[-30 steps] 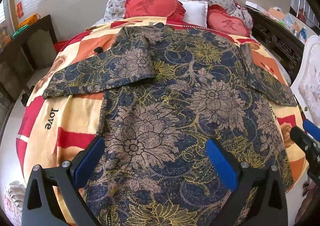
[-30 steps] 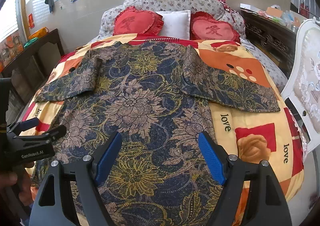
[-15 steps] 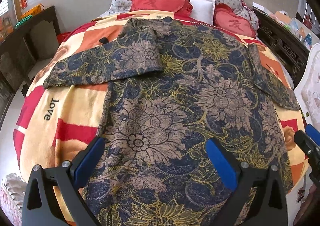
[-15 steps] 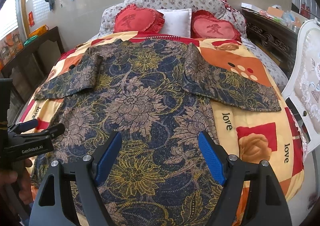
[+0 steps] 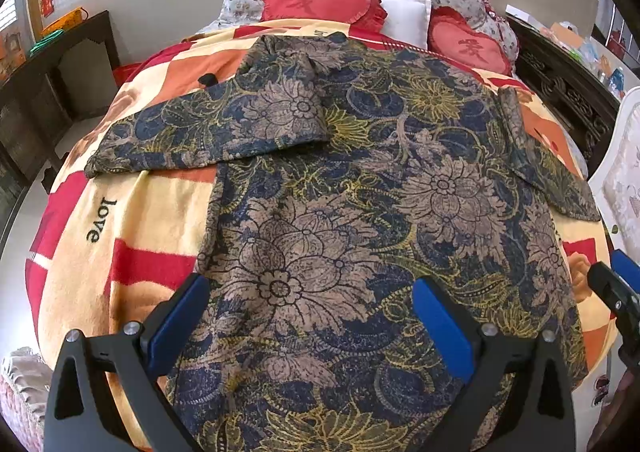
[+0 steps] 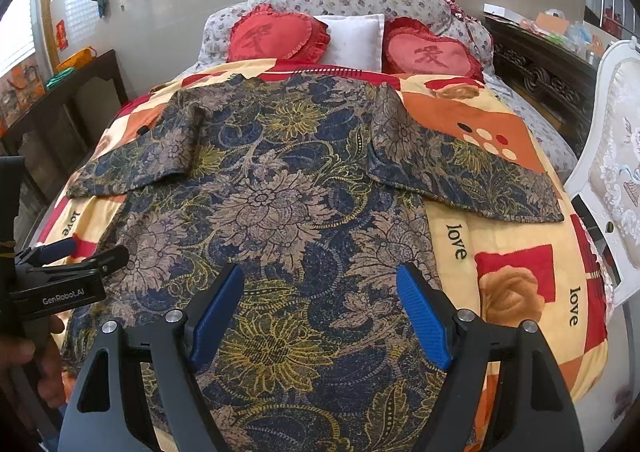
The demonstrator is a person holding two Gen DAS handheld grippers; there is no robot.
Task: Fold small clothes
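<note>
A dark blue, tan and yellow floral shirt (image 5: 360, 192) (image 6: 272, 204) lies spread flat on the bed, collar toward the pillows, both short sleeves stretched out sideways. My left gripper (image 5: 310, 304) hovers open above the shirt's lower left part, nothing between its blue pads. Over the lower middle of the shirt my right gripper (image 6: 320, 292) stands open and empty too. Each gripper shows at the edge of the other's view: the right one (image 5: 616, 284), the left one (image 6: 76, 256) with a hand below it.
The shirt rests on a red, orange and cream blanket (image 6: 516, 272) printed with "love". Two red heart cushions (image 6: 276, 36) and a white pillow lie at the head. A dark wooden cabinet (image 5: 60, 80) stands left; a white chair (image 6: 612, 172) and dark sideboard stand right.
The left wrist view has tilted and moved forward over the shirt, so the garment sits lower and larger in it. The right gripper has edged slightly forward. Both stay open.
</note>
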